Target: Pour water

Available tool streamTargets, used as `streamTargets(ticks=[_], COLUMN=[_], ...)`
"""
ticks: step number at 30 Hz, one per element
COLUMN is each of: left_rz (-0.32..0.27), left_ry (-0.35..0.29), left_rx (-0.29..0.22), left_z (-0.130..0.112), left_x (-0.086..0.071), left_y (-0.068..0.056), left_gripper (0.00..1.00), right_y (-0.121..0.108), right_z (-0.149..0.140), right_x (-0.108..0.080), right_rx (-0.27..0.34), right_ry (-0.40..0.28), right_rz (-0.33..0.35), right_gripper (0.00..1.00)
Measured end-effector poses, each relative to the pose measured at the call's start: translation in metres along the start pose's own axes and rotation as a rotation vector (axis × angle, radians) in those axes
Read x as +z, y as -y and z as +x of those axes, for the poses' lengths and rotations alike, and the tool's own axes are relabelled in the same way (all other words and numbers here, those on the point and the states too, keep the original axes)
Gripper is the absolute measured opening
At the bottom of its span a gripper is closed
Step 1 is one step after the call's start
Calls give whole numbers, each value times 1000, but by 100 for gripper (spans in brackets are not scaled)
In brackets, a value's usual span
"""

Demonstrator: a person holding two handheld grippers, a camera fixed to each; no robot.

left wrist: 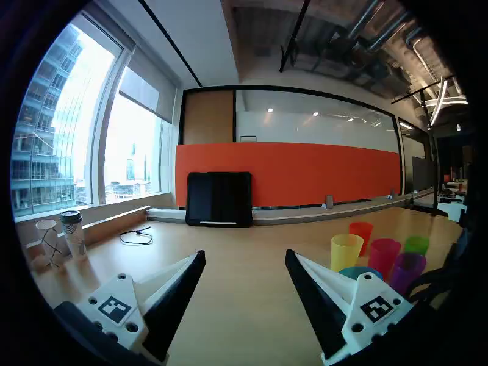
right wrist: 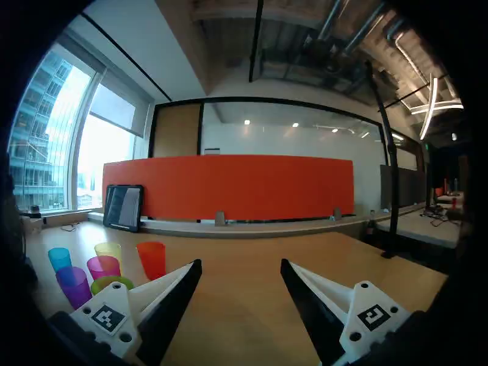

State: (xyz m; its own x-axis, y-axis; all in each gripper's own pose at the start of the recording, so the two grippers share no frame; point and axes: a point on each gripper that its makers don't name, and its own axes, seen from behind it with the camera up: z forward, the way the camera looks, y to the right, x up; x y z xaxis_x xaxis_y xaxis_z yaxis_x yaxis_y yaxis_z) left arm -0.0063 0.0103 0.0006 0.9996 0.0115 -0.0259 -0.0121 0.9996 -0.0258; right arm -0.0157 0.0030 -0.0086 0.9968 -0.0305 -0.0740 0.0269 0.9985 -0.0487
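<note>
the left gripper (left wrist: 244, 253) and right gripper (right wrist: 240, 262) were spread, empty; 6 cups (left wrist: 384, 253) stood upright between them, seemingly equally near.

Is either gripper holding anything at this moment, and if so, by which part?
Nothing is held. The left gripper and the right gripper are both open with nothing between them; the coloured cups stand apart, untouched.

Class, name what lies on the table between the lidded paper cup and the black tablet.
In the left gripper view, a thin black cable lies there.
</note>
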Motion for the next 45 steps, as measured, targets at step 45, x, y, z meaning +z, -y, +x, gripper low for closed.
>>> streamTargets(ticks=[45], left_rz=[0], left_ry=[0], left_rx=[0], left_z=[0], left_x=[0], left_y=[0], left_gripper=[97], right_y=[-2], right_z=[-5], right_x=[2], right_rx=[0], right_ry=[16], right_rz=[0], right_gripper=[100])
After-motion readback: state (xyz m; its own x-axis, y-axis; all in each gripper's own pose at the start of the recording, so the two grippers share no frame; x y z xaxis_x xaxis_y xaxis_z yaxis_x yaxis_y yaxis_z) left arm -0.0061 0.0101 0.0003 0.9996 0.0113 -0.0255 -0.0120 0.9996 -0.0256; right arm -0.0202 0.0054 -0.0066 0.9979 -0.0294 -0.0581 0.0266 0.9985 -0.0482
